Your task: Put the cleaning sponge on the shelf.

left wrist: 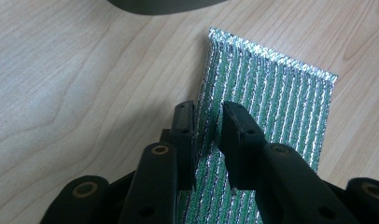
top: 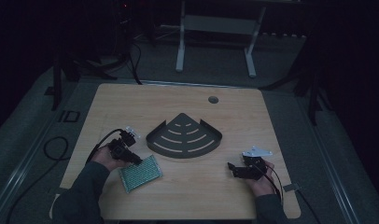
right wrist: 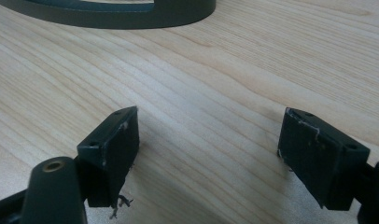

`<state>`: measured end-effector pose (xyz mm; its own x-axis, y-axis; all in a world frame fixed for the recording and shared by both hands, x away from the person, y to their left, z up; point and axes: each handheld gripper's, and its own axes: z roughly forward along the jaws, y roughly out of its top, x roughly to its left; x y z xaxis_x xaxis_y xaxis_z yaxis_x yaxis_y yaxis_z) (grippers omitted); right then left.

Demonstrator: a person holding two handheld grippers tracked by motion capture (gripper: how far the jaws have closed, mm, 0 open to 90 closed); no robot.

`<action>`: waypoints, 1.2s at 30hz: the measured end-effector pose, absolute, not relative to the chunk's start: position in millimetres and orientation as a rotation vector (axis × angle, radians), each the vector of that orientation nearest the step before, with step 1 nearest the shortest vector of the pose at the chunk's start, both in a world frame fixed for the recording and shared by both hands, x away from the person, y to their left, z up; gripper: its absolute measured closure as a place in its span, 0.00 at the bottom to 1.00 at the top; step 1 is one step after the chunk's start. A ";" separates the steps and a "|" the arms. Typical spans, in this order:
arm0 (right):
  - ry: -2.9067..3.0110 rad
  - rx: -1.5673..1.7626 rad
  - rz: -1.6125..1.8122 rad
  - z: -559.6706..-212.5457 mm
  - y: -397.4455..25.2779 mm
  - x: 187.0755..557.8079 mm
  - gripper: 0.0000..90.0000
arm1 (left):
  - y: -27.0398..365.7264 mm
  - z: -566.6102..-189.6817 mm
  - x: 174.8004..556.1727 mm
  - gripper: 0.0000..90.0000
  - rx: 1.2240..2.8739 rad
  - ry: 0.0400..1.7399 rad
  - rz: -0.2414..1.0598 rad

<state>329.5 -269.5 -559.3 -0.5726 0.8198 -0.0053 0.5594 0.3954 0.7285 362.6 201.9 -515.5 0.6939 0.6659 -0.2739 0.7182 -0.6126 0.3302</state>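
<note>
Found the green-and-silver striped pad (top: 140, 173) lying flat on the table (top: 211, 196), lower left in the high view, just below the dark corner shelf (top: 184, 137). Judged it light, thin and floppy, with a crinkly, possibly slick foil face. Saw the left gripper (left wrist: 208, 116) narrowed to a slim gap over the pad's long edge; could not tell whether pinched. Favoured that edge for a hold. Noted the right gripper (right wrist: 208, 135) wide open and empty, lower right.
</note>
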 end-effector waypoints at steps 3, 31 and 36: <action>2.294 1.193 0.988 -559.3 -269.5 329.5 0.22 | 202.7 -516.0 362.5 0.83 2.492 1.078 -0.186; 2.294 1.193 0.988 -559.3 -269.5 329.5 0.22 | 201.1 -520.0 374.0 0.92 2.528 1.148 -0.367; 2.294 1.193 0.988 -559.3 -269.5 329.5 0.22 | 198.2 -517.4 373.7 0.99 2.554 1.152 -0.342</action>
<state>329.5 -269.5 -559.3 -0.5723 0.8200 -0.0051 0.5596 0.3951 0.7286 373.7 198.2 -517.4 0.6468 0.6817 -0.3421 0.7579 -0.6249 0.1876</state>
